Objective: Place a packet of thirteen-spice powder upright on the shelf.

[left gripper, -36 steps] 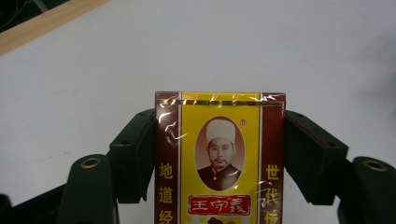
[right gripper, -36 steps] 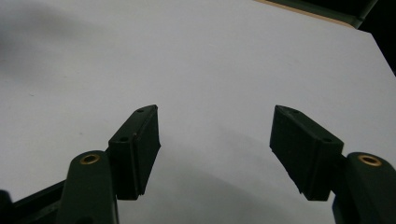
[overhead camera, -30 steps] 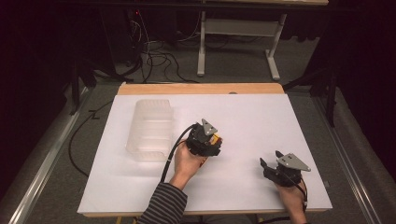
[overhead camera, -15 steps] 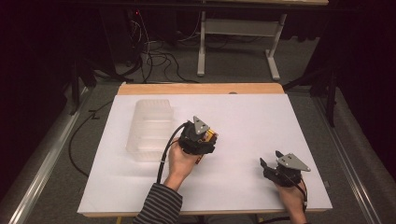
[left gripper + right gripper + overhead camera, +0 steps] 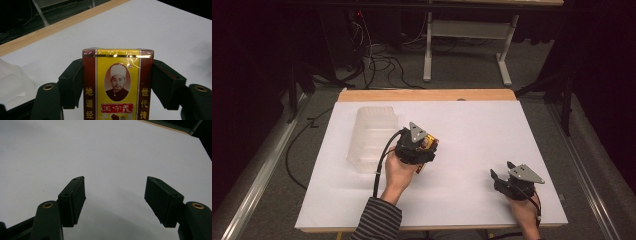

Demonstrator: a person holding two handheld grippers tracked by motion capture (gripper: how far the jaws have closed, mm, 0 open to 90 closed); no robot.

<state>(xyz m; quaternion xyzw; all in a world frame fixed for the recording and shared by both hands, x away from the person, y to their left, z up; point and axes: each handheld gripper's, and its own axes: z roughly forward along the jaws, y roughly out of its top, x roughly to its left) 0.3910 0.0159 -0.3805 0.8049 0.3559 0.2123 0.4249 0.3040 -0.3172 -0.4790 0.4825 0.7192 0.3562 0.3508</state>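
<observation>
The left gripper point(image 5: 426, 150) is clamping a small rectangular yellow-and-maroon cardboard box wrapped in glossy clear film point(image 5: 118, 85), its two black jaws pressing flat on the box's maroon side panels. In the high view the box is hanging in the grip above the middle of the white table surface point(image 5: 472, 130), just right of a clear ribbed plastic container point(image 5: 372, 137).

The box is looking light and fairly stiff, the sort of thin carton that is likely to dent if squeezed hard. The shiny film is catching the light along the top edge, so it is probably slippery, and a grip across the two narrow sides, low enough that the pads are covering a good part of each panel, seems the safest hold. That is where the pads are sitting now.

The right gripper point(image 5: 115, 192) is resting near the table's right front corner, its jaws standing wide apart with nothing between them but bare white surface. It is lying well apart from the box.

The clear container is the nearest thing to the box, its wall standing close on the left, and it would need care on any sideways sweep. A wooden strip point(image 5: 427, 95) is running along the table's far edge, well clear
</observation>
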